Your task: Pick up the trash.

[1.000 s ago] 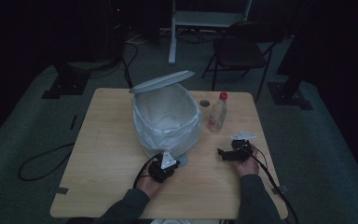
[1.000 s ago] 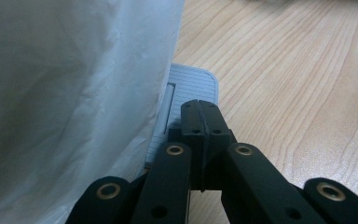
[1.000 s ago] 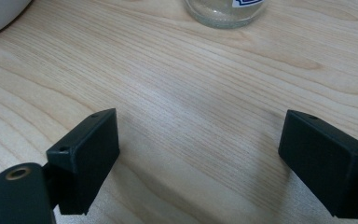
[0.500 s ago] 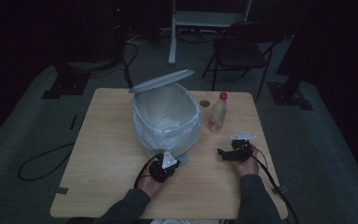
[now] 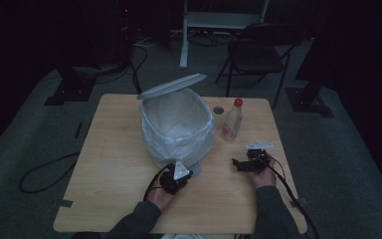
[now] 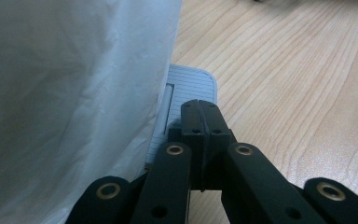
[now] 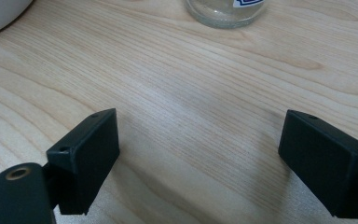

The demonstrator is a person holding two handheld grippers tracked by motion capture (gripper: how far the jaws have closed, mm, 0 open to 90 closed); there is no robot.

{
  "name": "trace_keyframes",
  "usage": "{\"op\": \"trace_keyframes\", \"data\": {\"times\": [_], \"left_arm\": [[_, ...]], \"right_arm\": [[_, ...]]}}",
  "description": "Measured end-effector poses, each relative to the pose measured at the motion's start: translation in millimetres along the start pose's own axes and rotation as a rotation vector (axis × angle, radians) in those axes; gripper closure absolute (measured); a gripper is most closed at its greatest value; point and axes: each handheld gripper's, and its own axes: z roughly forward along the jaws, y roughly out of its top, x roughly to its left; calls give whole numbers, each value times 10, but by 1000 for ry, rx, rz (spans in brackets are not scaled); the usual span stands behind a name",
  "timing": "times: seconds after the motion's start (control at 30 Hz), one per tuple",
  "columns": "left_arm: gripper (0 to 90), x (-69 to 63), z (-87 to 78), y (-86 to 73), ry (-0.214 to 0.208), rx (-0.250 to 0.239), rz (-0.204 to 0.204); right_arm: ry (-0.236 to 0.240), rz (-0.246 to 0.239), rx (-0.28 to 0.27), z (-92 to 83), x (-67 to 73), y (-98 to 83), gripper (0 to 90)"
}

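pedal (image 6: 186,88) of bin just beyond left claw (image 6: 199,105)

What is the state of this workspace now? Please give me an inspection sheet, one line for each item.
Surface: wooden table, mostly bare.
Job's things: white bin lined with a bag, lid raised, pedal at its base.
Clutter: clear bottle with red cap; small round object beside the bin.
Grippers: left gripper shut, over the pedal; right gripper open on bare wood.
Cables: one from each gripper; black cable on the floor.
Surroundings: dark room, folding chair behind.
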Motion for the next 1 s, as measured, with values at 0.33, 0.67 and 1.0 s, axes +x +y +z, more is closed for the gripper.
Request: {"op": "trace_keyframes", "data": {"times": [0.33,0.67,1.0], "left_arm": [[900,4,-1,-5,-4,-3,0],[900,2,-2,-8,-7,-4,-5],[900,5,-2,-12,-19,-6,-10]], "right_arm": [[5,-3,9,-6,-1,20,154],[25,1,5,-153,-27,112,427],[28,-2,-43,-314,-70,351,496]]}}
